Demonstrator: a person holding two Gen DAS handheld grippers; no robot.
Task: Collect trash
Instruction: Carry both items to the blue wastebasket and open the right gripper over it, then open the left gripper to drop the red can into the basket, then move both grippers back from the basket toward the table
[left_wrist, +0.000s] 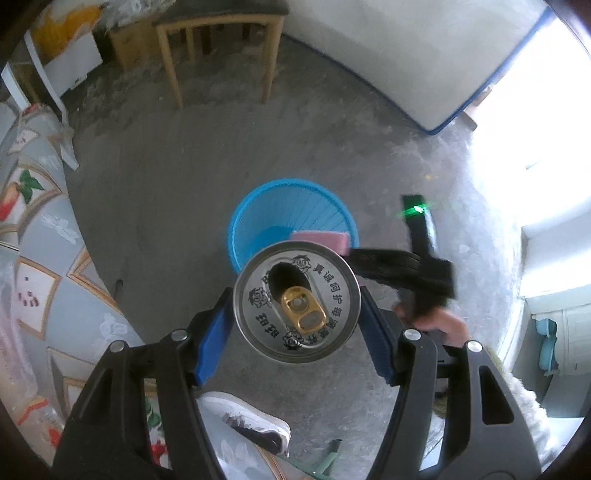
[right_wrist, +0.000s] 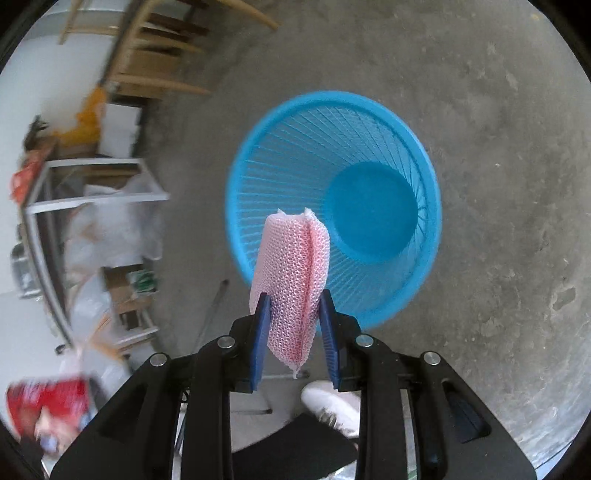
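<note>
Blue-padded, the right gripper (right_wrist: 295, 328) clamps a pink mesh scouring sponge (right_wrist: 290, 280) above the near rim of a blue slatted plastic basket (right_wrist: 424, 155). The left gripper (left_wrist: 297, 325) grips an opened silver drink can (left_wrist: 297, 301) by its sides, short of that basket (left_wrist: 243, 218). Released here, the sponge could catch the rim and the can land on concrete. The basket looks empty.

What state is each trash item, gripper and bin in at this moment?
Silver aluminium drink can: opened, gold tab down, held.
Pink mesh scrubbing sponge: held above the basket.
Blue plastic slatted waste basket: upright on the floor, empty.
Left gripper: shut on the can.
Right gripper: shut on the sponge.
</note>
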